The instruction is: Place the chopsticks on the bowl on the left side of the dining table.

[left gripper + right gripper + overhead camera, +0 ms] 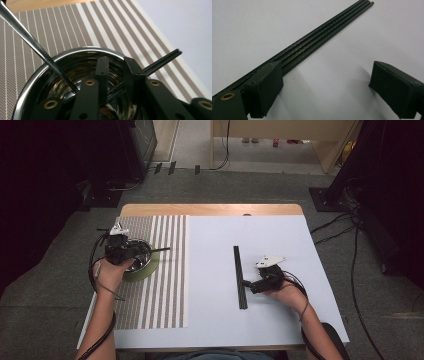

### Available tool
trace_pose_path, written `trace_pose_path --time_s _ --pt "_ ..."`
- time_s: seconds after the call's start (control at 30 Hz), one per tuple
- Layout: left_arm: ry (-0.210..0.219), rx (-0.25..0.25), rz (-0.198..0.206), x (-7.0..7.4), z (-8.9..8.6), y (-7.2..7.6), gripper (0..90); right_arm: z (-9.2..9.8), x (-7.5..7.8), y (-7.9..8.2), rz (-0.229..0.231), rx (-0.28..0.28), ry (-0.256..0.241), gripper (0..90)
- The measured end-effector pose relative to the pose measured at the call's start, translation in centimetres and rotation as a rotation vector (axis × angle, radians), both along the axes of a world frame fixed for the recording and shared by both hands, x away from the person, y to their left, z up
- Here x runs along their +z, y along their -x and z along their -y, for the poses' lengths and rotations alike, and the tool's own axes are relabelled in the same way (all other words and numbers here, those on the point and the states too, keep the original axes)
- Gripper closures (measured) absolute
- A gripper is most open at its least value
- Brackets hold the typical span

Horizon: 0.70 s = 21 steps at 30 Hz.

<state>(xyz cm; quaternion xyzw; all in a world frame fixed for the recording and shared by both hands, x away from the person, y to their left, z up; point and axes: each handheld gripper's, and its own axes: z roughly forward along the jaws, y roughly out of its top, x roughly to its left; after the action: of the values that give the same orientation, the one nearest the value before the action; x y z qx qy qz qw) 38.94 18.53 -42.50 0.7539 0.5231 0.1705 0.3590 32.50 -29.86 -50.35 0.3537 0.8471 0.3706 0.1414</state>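
Over on the left, the left gripper (131,251) hangs above the steel bowl (145,260) on the striped placemat (165,285), clenched on a pair of black chopsticks (159,250) whose long axis runs crosswise, tips pointing right past the rim. Moving right, more black chopsticks (240,276) lie bundled on the white tabletop (210,320), running near-to-far. The right gripper (248,284) sits released, jaws spread wide, one beside that bundle.

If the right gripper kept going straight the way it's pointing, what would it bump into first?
Probably the black sticks lying on the white table. The right gripper points at them with its jaws wide open, one jaw already beside the bundle; how close is hard to tell.
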Motion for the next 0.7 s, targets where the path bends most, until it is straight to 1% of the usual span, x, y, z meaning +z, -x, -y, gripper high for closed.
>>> trace_pose_path --time_s 0.07,0.17,0.23,0.27,0.43,0.53,0.63,0.7 --pt "0.001 -0.014 -0.005 0.2 0.3 0.2 66.0 0.0 0.0 0.0 -0.001 -0.001 0.0 10.9" --pt "0.007 -0.023 0.006 0.5 0.6 0.6 57.3 0.0 0.0 0.0 -0.001 0.0 0.0 11.0" --pt "0.0 -0.032 0.026 0.7 0.8 0.8 52.6 0.0 0.0 0.0 -0.001 -0.001 0.0 11.0" --pt "0.003 -0.038 0.028 0.9 0.9 0.9 49.4 0.0 0.0 0.0 -0.001 -0.001 0.0 10.9" --pt "0.005 -0.067 0.048 1.3 1.7 1.5 40.2 0.0 0.0 0.0 -0.002 -0.001 -0.001 10.9" --pt "-0.008 -0.085 0.068 1.5 2.5 1.9 36.8 0.0 0.0 0.0 0.0 0.0 0.0 10.9" --pt "-0.003 -0.095 0.06 1.4 3.2 2.0 33.9 0.0 0.0 0.0 0.0 0.0 0.0 10.9" --pt "-0.013 -0.098 0.064 1.4 3.7 2.2 32.9 0.0 0.0 0.0 0.0 0.0 0.0 10.9"
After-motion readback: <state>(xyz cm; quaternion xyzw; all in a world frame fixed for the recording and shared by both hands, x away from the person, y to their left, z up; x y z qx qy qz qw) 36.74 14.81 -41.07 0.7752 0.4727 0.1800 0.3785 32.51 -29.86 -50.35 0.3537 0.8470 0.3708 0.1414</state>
